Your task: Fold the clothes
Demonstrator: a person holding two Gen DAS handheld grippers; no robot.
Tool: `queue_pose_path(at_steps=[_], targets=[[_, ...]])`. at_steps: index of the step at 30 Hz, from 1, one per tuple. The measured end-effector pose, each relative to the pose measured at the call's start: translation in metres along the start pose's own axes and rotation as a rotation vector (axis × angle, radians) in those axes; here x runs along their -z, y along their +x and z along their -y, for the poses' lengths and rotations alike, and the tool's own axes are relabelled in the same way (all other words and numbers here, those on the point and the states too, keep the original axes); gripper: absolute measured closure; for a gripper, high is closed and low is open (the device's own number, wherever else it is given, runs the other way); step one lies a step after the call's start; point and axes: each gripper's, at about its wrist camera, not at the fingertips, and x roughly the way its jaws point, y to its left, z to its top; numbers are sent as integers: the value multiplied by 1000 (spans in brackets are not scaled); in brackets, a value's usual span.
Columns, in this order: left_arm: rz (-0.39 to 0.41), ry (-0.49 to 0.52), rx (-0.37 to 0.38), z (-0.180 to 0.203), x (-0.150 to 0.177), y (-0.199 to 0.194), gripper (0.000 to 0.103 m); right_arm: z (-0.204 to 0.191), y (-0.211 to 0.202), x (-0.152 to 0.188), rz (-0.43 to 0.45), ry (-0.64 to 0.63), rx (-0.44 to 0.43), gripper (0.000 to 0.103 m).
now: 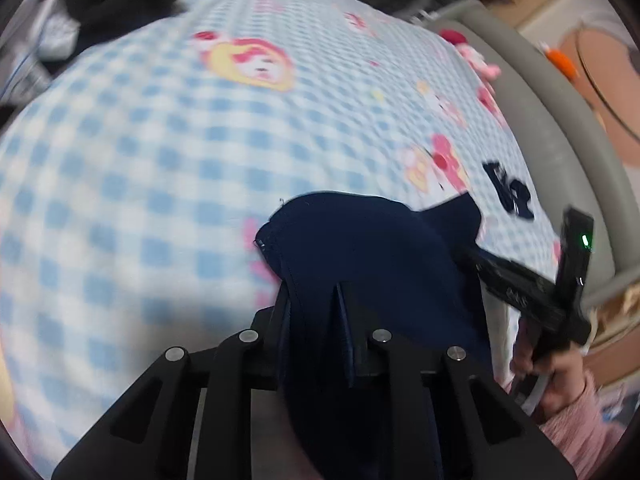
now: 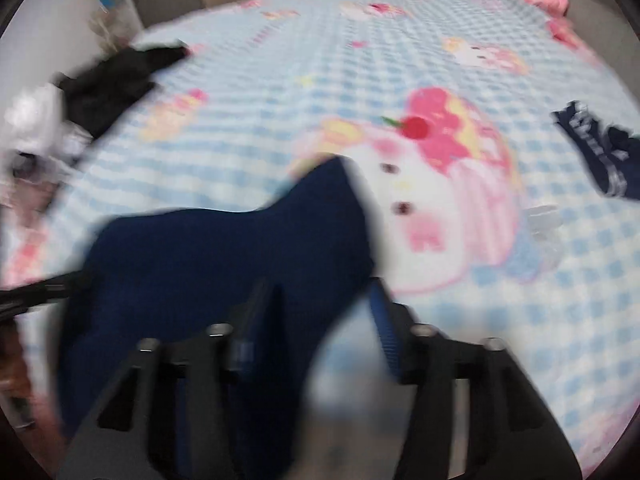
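Left wrist view: the left tool (image 1: 320,304) is clamped on a fold of the navy garment (image 1: 360,248), and cloth fills the narrow gap between its fingers.
Right wrist view: the right tool (image 2: 316,304) stands with its fingers apart; the garment (image 2: 224,248) lies against its left finger, the right finger looks bare. The picture is blurred, so I judge that the pads do not press the cloth.
Garment place: lifted over the bed (image 1: 140,168), near its front edge, and it hangs between the two tools.
Other clothes: a folded navy piece (image 2: 604,152) lies toward the right edge of the bed; a dark pile (image 2: 112,76) is at the far left corner.
Step in hand: I think the garment is being spread out for a fold; folding itself is not yet done.
How to do well: the right tool should first take a firm hold on the edge, at the same height as the left one.
Tension: pull the two corners apart gently, so the cloth hangs flat and has no twist.
Laying: lower it on a bare part of the bed, apart from the folded piece.
Risk: with one hold only, the cloth can slip and bunch up.
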Motion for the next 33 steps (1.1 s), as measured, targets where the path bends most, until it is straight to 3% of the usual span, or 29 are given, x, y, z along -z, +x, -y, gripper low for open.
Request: queue_pose_path(at_steps=[3, 6, 10, 12, 14, 16, 18, 21, 24, 27, 29, 33], targets=[[22, 4, 22, 0, 1, 1, 82, 19, -1, 3, 13, 27, 43, 67], [3, -21, -18, -9, 1, 5, 69, 39, -5, 5, 21, 77, 52, 66], [127, -29, -37, -7, 16, -32, 69, 45, -26, 9, 58, 123, 26, 64], [175, -9, -22, 3, 28, -49, 69, 37, -45, 12, 110, 127, -2, 64], [157, 21, 22, 15, 40, -53, 69, 21, -59, 19, 136, 118, -69, 63], [117, 61, 70, 30, 52, -46, 69, -3, -64, 31, 112, 75, -172, 63], [73, 97, 65, 42, 63, -32, 69, -29, -61, 45, 56, 8, -243, 63], [16, 120, 21, 51, 72, -12, 71, -57, -58, 75, -2, -83, -225, 63], [7, 119, 4, 52, 75, -8, 71, -66, -51, 96, -27, -142, -132, 65], [15, 121, -17, 53, 76, -8, 70, -53, -54, 106, -10, -129, -74, 72], [24, 123, -33, 54, 77, -8, 70, -43, -56, 110, 2, -120, -45, 82], [66, 112, -58, 56, 78, -21, 69, -31, -63, 116, 11, -86, -3, 79]])
